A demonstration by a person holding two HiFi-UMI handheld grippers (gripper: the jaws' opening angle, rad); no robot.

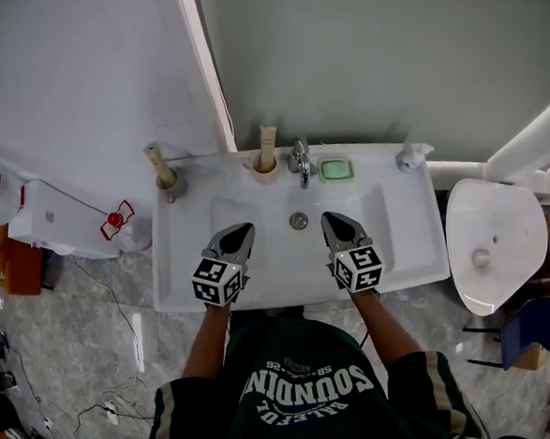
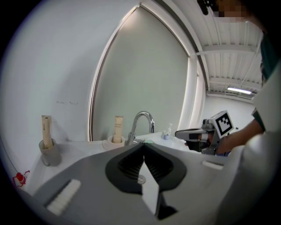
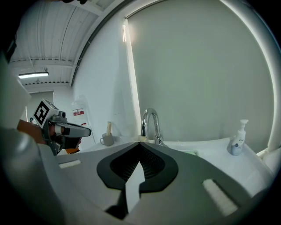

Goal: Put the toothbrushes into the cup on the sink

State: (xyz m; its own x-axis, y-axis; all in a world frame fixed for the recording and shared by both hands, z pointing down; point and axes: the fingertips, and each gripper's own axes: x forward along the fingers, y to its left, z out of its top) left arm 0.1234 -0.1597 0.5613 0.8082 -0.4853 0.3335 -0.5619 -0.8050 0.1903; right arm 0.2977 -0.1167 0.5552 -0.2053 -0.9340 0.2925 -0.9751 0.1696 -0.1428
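Note:
A grey cup (image 1: pixel 168 186) stands at the sink's back left corner with a beige toothbrush (image 1: pixel 155 162) upright in it. A pale pink cup (image 1: pixel 266 170) beside the faucet (image 1: pixel 300 161) holds a second beige toothbrush (image 1: pixel 268 145). Both grippers hover over the basin, well short of the cups. My left gripper (image 1: pixel 242 232) is shut and empty, and so is my right gripper (image 1: pixel 332 220). The left gripper view shows the grey cup (image 2: pixel 49 152) at far left and the pink cup (image 2: pixel 114 142) ahead. In the right gripper view, the grey cup (image 3: pixel 106 139) is small beyond the left gripper (image 3: pixel 66 130).
The white sink (image 1: pixel 408 242) has a drain (image 1: pixel 299 221) between the grippers. A green soap bar (image 1: pixel 335 169) lies right of the faucet and a soap dispenser (image 1: pixel 411 155) stands at the back right. A toilet (image 1: pixel 493 241) is right of the sink.

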